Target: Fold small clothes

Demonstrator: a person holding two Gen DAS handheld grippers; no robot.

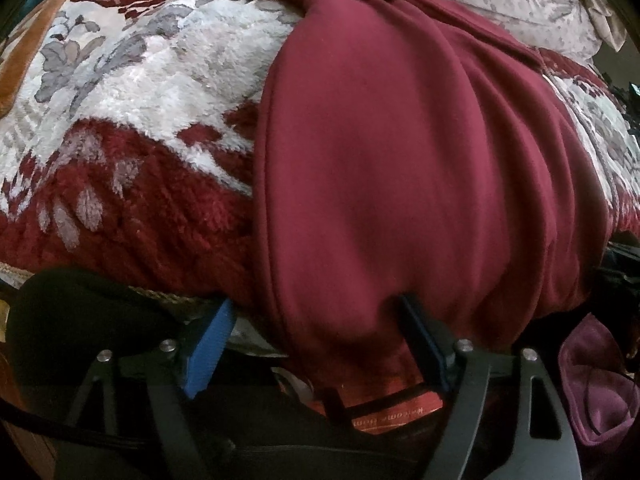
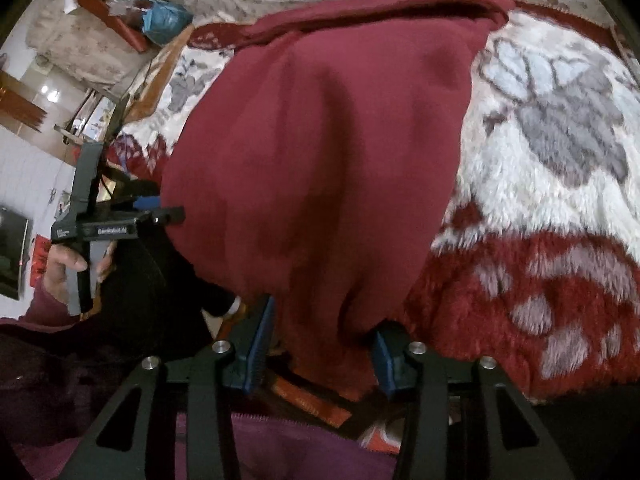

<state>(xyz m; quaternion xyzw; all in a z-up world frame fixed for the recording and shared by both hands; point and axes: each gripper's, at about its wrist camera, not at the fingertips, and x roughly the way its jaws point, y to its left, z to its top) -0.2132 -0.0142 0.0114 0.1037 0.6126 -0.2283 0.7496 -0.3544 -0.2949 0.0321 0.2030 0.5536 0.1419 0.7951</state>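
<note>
Bare blanket [image 2: 560, 184] beside garment [image 2: 320, 160]

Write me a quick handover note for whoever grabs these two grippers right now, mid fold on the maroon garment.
Left gripper: fingers wide apart, the near edge of the maroon fleece garment hangs between them, not visibly pinched.
Right gripper: fingers narrower, garment edge bunched between them; a firm pinch cannot be confirmed.
Garment lies lengthwise on the red and white floral plush blanket, its near end drooping over the bed edge toward the grippers.
Done: garment looks folded into a long narrow strip.
Left: secure both near corners, probably carry them to the far end, then flatten.
</note>
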